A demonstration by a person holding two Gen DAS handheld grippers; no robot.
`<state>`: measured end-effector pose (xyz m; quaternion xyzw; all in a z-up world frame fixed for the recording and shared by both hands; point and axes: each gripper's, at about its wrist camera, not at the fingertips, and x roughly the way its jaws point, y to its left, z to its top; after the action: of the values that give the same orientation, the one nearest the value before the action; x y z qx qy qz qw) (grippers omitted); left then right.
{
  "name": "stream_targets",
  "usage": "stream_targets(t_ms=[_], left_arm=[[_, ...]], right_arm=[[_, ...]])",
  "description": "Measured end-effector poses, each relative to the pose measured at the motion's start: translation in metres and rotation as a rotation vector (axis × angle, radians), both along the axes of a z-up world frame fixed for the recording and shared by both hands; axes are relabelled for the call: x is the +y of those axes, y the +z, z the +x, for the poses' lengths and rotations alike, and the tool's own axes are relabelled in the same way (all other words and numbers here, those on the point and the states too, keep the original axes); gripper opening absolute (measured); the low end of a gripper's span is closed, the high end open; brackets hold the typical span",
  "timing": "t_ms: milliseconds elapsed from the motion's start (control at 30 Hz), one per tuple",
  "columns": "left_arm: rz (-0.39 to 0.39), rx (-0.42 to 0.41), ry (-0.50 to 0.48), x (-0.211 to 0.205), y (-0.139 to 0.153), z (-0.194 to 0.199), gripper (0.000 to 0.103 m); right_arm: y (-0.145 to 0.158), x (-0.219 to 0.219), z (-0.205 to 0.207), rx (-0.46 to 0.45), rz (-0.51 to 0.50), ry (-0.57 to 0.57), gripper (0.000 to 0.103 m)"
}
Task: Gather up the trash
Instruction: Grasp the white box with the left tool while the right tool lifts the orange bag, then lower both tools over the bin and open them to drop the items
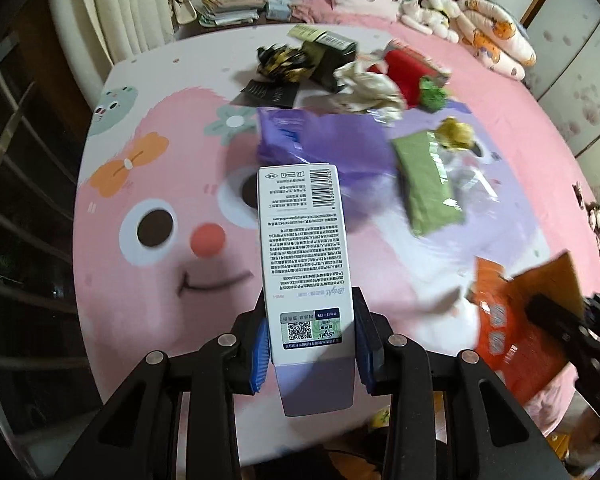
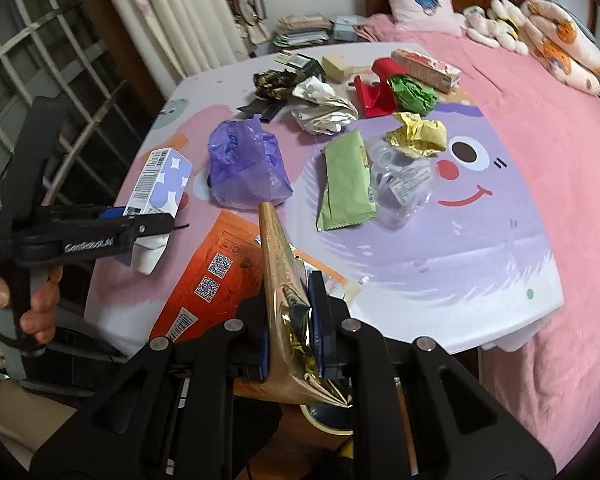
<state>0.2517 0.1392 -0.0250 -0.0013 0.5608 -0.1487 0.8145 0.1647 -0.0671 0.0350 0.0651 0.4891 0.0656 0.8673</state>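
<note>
The tall white and lilac cardboard carton (image 1: 306, 264), printed with small text, a barcode and a QR code, is clamped between the blue pads (image 1: 260, 354) of the left gripper (image 1: 310, 344); it stands out forward along the fingers, its lower end hanging toward the camera. In the right wrist view the same carton (image 2: 160, 184) shows its lilac star-patterned side, held in the black left tool, which a hand (image 2: 28, 304) grasps by the handle.

The right gripper (image 2: 290, 334) is closed tight on a flat orange packet with a gold foil inside (image 2: 280, 264), seen edge-on between its pads; the orange printed face with QR codes spreads to the gripper's left. From the left wrist view that packet (image 1: 512, 320) hangs to the right of the left gripper, blurred.

Ahead of the left gripper, beyond the carton's far end, lies a crumpled purple plastic bag (image 1: 324, 140). Ahead and to the right lie a flat green wrapper (image 1: 424, 180), a clear plastic blister pack (image 2: 400, 184) just beside it, and a crumpled yellow-gold foil wad (image 1: 456, 132). Farther ahead sits a cluster: a crumpled white paper (image 1: 368, 88), a red packet (image 1: 404, 72), a green crumpled wad (image 1: 432, 94), a black and gold foil wrapper (image 1: 284, 62) and a dark box (image 1: 328, 56). All rest on a low table with a pink and lilac cartoon-face cover (image 1: 160, 280), set against a pink bed (image 2: 560, 160).
</note>
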Motion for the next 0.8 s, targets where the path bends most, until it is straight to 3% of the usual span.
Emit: stream_targets(t_ms=[167, 367, 600, 800], left_arm=[[-0.002, -0.023, 0.084, -0.036, 0.013, -0.071, 0.035], [0.022, 0.031, 0.124, -0.100, -0.009, -0.151, 0.035], [0.087, 0.100, 0.075, -0.153, -0.041, -0.211, 0.035], [0.108, 0.146, 0.087, -0.170, -0.093, -0.229, 0.035]], right_arm=[[-0.003, -0.029, -0.037, -0.015, 0.005, 0.116, 0.013], [-0.025, -0.071, -0.088, 0.016, 0.012, 0.196, 0.013], [-0.082, -0.108, -0.142, 0.138, 0.028, 0.197, 0.013], [-0.148, -0.113, -0.166, 0.219, 0.026, 0.159, 0.013]])
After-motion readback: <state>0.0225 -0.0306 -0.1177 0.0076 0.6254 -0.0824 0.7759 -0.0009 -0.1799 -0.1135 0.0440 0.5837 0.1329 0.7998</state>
